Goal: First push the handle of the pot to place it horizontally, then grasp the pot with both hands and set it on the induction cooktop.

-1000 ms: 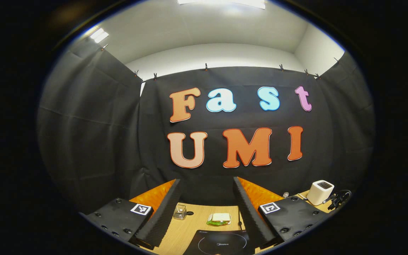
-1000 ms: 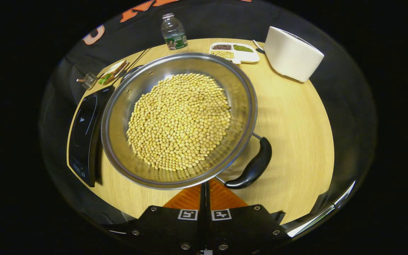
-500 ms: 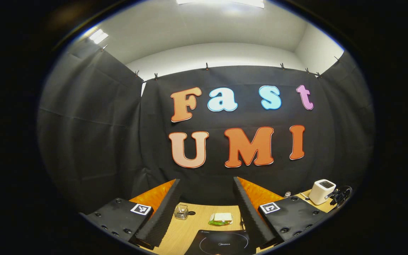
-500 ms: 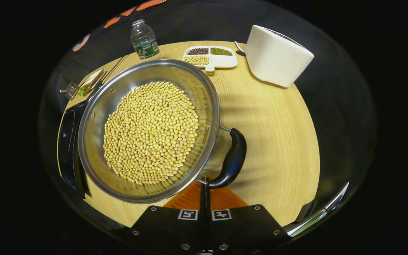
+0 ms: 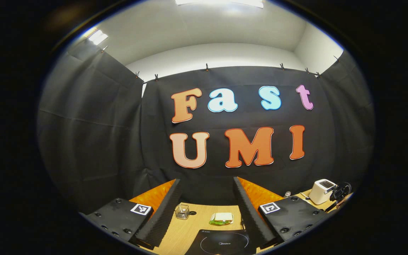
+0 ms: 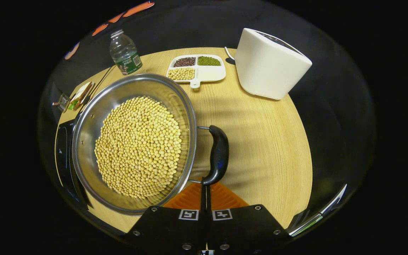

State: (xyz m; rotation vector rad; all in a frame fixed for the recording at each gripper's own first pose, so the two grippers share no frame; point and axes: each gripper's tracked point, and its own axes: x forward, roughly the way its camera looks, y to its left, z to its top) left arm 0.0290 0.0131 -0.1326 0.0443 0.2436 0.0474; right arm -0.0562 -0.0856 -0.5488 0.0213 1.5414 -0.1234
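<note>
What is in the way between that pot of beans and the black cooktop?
Nothing visible. The pot sits right beside the induction cooktop, its rim overlapping the cooktop's edge in the right gripper view. The sandwich lies behind the cooktop.

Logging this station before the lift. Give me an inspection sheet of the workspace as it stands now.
Surface: round wooden table, light grain.
Job's things: steel pot full of yellow beans; black handle on its right side; induction cooktop just left of the pot.
Clutter: white appliance, divided dish of beans, water bottle, sandwich, small glass.
Grippers: right gripper shut, tips at the handle's near end; left gripper open, above the cooktop.
Cables: thin cord near the sandwich.
Surroundings: black cloth walls, ceiling lights.
</note>
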